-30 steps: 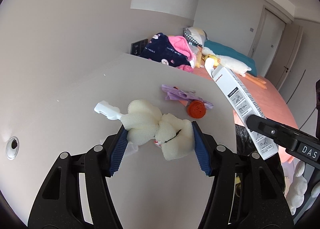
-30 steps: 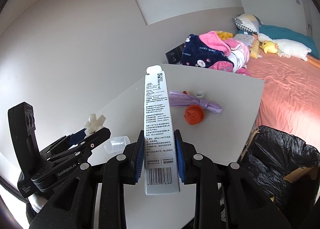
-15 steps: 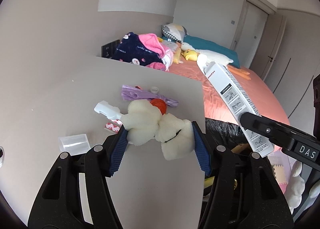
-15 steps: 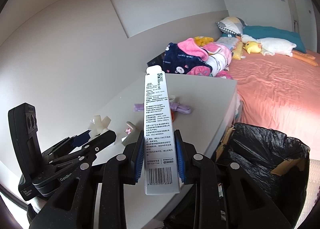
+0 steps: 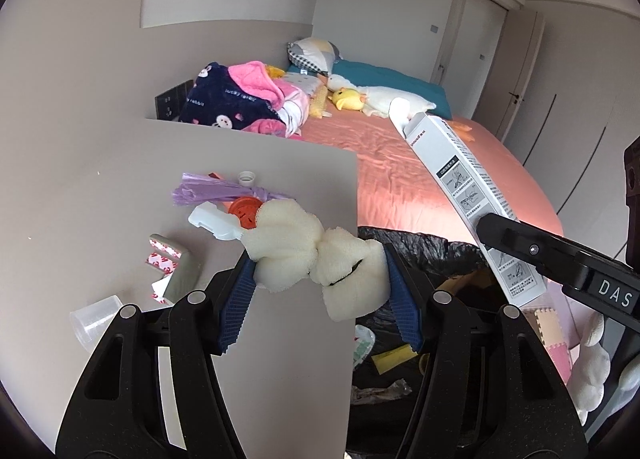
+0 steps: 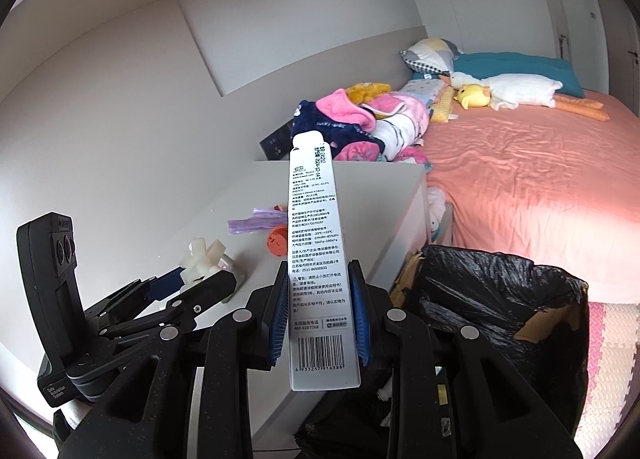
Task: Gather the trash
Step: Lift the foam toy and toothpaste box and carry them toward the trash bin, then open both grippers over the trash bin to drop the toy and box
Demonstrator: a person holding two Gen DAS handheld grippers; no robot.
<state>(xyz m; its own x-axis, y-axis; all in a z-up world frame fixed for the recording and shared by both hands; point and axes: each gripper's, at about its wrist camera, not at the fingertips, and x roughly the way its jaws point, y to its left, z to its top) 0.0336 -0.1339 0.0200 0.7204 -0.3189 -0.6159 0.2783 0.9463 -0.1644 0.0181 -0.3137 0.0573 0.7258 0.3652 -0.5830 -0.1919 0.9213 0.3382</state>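
My left gripper (image 5: 320, 291) is shut on a lump of white foam (image 5: 316, 259) with a white plastic piece (image 5: 212, 221) stuck to it, held above the grey table's (image 5: 280, 163) right edge. My right gripper (image 6: 320, 311) is shut on a long white printed box (image 6: 316, 259), held upright beside the table; the box also shows in the left wrist view (image 5: 472, 199). The trash bin with a black bag (image 6: 500, 299) stands below, between table and bed. On the table lie a purple bag (image 5: 212, 193), an orange cap (image 5: 246, 211) and a white cap (image 5: 247, 177).
A clear plastic cup (image 5: 94, 319) and a grey bracket with red-printed tape (image 5: 172, 267) lie on the table's near left. A bed with an orange sheet (image 6: 520, 179), plush toys and clothes is behind. Foam floor mats (image 6: 612, 359) lie to the right of the bin.
Both grippers have pulled back and right from the table with their loads. The bin has come into view below them, and more of the table's litter shows.
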